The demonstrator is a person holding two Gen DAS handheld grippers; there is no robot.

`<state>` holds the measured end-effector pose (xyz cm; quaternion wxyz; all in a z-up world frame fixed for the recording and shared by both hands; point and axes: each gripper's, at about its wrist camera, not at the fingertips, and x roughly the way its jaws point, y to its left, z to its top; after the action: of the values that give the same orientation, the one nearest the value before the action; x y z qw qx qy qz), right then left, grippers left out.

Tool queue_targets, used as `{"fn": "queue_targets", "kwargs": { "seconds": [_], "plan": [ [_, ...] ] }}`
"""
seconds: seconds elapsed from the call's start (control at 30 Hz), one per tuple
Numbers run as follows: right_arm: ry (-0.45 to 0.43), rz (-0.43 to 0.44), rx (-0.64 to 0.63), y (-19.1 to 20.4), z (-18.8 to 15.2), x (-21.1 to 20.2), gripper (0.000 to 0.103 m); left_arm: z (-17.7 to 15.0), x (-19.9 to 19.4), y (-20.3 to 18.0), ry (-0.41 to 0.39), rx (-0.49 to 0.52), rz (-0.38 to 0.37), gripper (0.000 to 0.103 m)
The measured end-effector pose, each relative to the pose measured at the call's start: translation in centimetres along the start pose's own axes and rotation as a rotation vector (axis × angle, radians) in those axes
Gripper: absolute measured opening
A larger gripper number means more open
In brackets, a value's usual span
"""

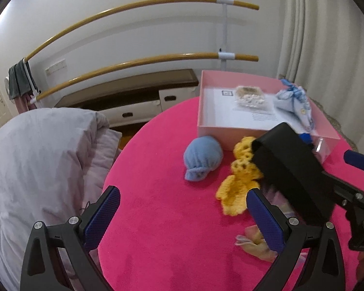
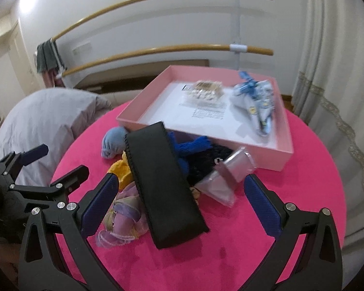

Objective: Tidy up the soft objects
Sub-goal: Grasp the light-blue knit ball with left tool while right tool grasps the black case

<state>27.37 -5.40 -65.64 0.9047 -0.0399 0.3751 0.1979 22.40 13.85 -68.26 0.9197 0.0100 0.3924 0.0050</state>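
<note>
On the round pink table (image 1: 157, 218) lies a heap of soft things. It holds a light blue ball (image 1: 202, 161), a yellow knit piece (image 1: 237, 186), a pastel scarf (image 2: 123, 218), dark blue knitwear (image 2: 191, 145) and a clear bag (image 2: 225, 177). A black case (image 2: 162, 184) rests tilted on top of the heap. My right gripper (image 2: 182, 201) is open, its fingers wide on either side of the case. To the left of the heap, over bare table, my left gripper (image 1: 184, 213) is open and holds nothing. Behind stands a pink box (image 2: 267, 155) holding a blue-white pouch (image 2: 257, 104) and a beige packet (image 2: 206, 92).
Pale bedding (image 1: 36, 150) is bunched against the table's left edge. Two wooden rails (image 1: 133, 63) cross the far wall above a low cabinet (image 1: 133, 92). A curtain (image 2: 339, 97) hangs at the right.
</note>
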Motion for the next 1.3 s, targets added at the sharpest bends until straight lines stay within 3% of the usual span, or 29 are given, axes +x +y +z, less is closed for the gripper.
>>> {"fn": "queue_targets", "kwargs": {
  "seconds": [0.1, 0.37, 0.43, 0.53, 0.87, 0.9, 0.97, 1.0, 1.07, 1.17, 1.3],
  "plan": [
    [0.024, 0.003, -0.014, 0.3, 0.1, 1.3, 0.101, 0.4, 1.4, 0.3, 0.009, 0.0, 0.003, 0.103],
    [0.095, 0.014, -0.096, 1.3, 0.0, 4.0, 0.072, 1.3, 5.2, 0.2, 0.034, 0.017, 0.004, 0.103],
    [0.104, 0.029, -0.105, 1.4, -0.2, 4.4, 0.05, 1.6, 6.4, 0.3, 0.041, 0.018, 0.003, 0.103],
    [0.098, 0.066, -0.097, 1.2, -0.3, 4.6, 0.041, 2.2, 8.5, 0.3, 0.053, 0.018, 0.006, 0.103],
    [0.066, 0.1, -0.035, -0.2, 0.1, 3.5, 0.036, 4.1, 13.3, 0.0, 0.085, 0.038, -0.033, 0.103],
    [0.065, 0.102, -0.032, -0.1, 0.1, 3.5, 0.036, 4.2, 13.5, -0.1, 0.087, 0.038, -0.044, 0.099],
    [0.06, 0.106, -0.024, -0.2, 0.1, 3.4, 0.036, 4.3, 14.2, -0.2, 0.101, 0.025, -0.096, 0.077],
    [0.055, 0.105, -0.017, -0.2, 0.1, 3.2, 0.035, 4.3, 14.4, -0.1, 0.116, 0.018, -0.119, 0.054],
    [0.044, 0.106, -0.004, -0.3, 0.1, 2.8, 0.035, 4.4, 14.5, -0.3, 0.114, 0.024, -0.13, 0.041],
    [0.027, 0.103, 0.005, -0.6, 0.2, 2.0, 0.035, 4.5, 14.0, -0.3, 0.107, 0.026, -0.156, 0.04],
    [-0.004, 0.096, 0.023, -1.1, 0.3, 0.7, 0.035, 4.2, 12.4, -0.2, 0.074, 0.044, -0.125, 0.04]
  ]
}}
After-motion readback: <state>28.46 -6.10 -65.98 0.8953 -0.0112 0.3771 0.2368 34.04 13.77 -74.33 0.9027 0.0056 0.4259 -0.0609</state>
